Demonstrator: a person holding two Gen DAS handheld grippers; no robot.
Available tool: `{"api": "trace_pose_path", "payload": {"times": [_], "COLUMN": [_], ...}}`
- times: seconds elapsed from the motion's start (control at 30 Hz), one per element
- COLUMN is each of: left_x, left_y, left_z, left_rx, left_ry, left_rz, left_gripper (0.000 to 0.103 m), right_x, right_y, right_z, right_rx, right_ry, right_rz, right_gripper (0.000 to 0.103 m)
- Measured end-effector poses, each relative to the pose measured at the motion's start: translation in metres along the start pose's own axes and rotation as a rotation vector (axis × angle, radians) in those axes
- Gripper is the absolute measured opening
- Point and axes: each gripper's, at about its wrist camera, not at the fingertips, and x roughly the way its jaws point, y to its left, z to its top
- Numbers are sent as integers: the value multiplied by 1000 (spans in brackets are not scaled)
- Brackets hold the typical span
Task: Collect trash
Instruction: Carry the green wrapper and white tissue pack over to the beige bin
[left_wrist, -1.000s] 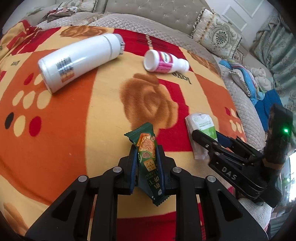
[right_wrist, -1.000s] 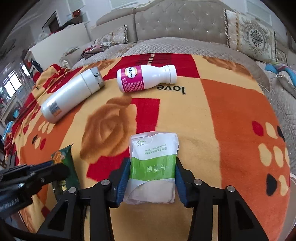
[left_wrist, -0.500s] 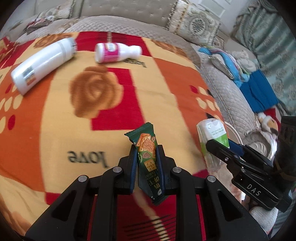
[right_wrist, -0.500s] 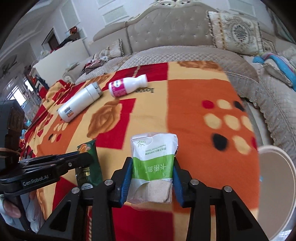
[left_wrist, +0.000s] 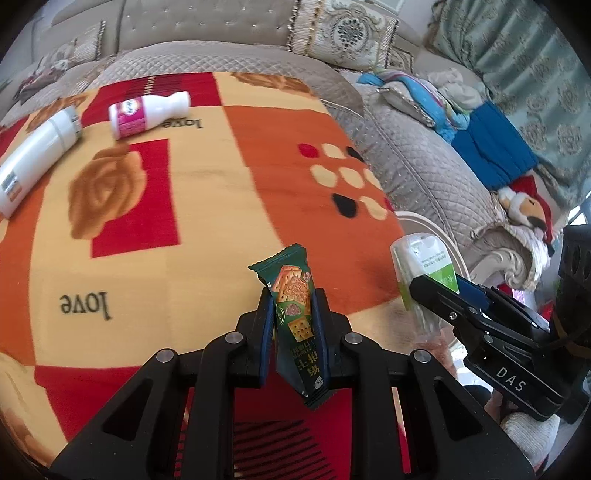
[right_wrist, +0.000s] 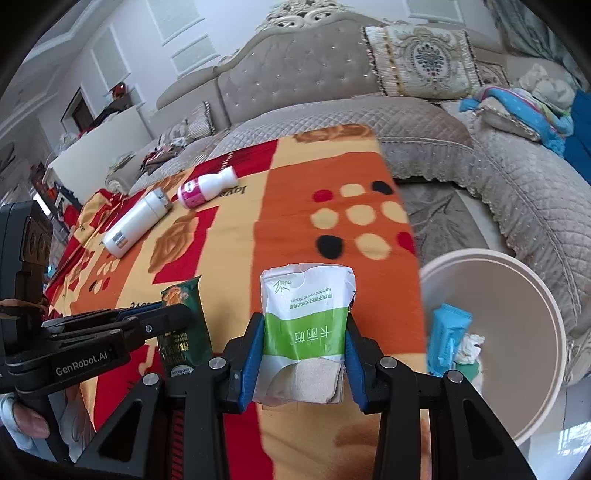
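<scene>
Two bottles (left_wrist: 147, 110) — two packets (right_wrist: 306, 325), one bin (right_wrist: 517, 280).
</scene>
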Motion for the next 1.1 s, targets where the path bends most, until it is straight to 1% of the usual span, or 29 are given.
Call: {"api": "trace_pose_path", "payload": {"times": [0.63, 0.87, 1.1], "left_x": [28, 39, 54], "left_y": [-91, -121, -139], "left_z": [2, 4, 7], "left_rx": [123, 155, 166], "left_ry": [33, 45, 57], "left_rz": [-59, -86, -101], "left_gripper": [17, 17, 17], "right_x": [-49, -58, -56], "right_y": [-90, -118, -142], "right_z": [-22, -31, -41], "right_rx": [140, 187, 226], "right_ry": [-45, -45, -25], "right_rz": [-101, -135, -159], "right_gripper": [39, 39, 39]}}
